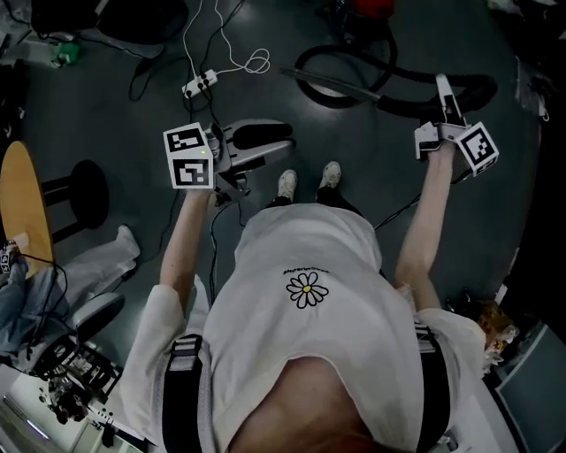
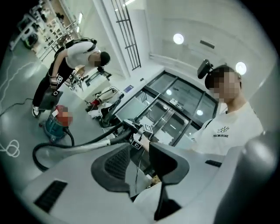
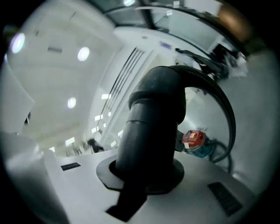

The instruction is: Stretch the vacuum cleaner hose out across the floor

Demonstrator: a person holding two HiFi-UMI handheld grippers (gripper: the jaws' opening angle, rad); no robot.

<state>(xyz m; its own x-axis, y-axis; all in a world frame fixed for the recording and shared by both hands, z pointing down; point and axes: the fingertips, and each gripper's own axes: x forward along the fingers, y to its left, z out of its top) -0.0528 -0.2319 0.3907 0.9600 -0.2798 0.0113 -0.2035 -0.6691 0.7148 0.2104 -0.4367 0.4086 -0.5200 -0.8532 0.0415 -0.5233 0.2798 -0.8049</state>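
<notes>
The black vacuum hose [image 1: 354,88] lies in a loop on the dark floor ahead of my feet and runs back to the red and teal vacuum cleaner [image 1: 367,7]. My right gripper [image 1: 447,97] is shut on the hose's thick black end tube [image 3: 157,109], which fills the right gripper view between the pads; the vacuum cleaner [image 3: 197,140] shows behind it. My left gripper [image 1: 279,140] is raised at the left and points across toward the right gripper [image 2: 140,135]. Only a narrow gap shows between the pads of the left gripper [image 2: 140,164], and nothing is held there.
A white power strip [image 1: 199,84] with looped cable lies on the floor ahead left. A black stool [image 1: 84,190] and a round wooden table [image 1: 22,203] stand at the left. Another person [image 2: 70,65] bends over near the vacuum cleaner [image 2: 57,124].
</notes>
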